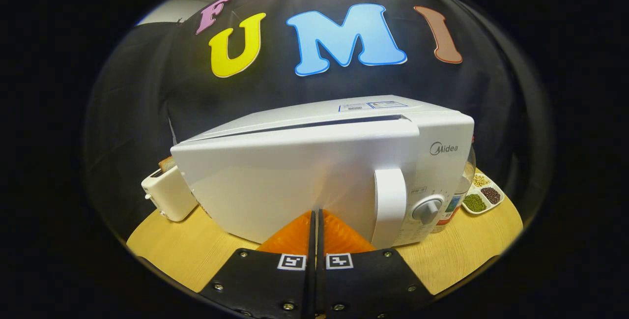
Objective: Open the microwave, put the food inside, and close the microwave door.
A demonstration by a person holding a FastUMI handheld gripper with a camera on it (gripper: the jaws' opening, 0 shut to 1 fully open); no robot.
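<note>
A brand name, "Midea", is printed on the microwave point(314, 171), up at the top of its control panel point(440, 181) and above the round dial point(426, 209). A white sticker with blue edging point(372, 105) lies on the microwave's top, its print too small to read. Small markings ring the dial, also too fine to make out. Below the microwave's door, the gripper point(315, 220) has its fingers pressed together, each carrying a square black-and-white coded tag point(291, 262). A bottle point(454, 201) beside the panel bears a blurred label.
</note>
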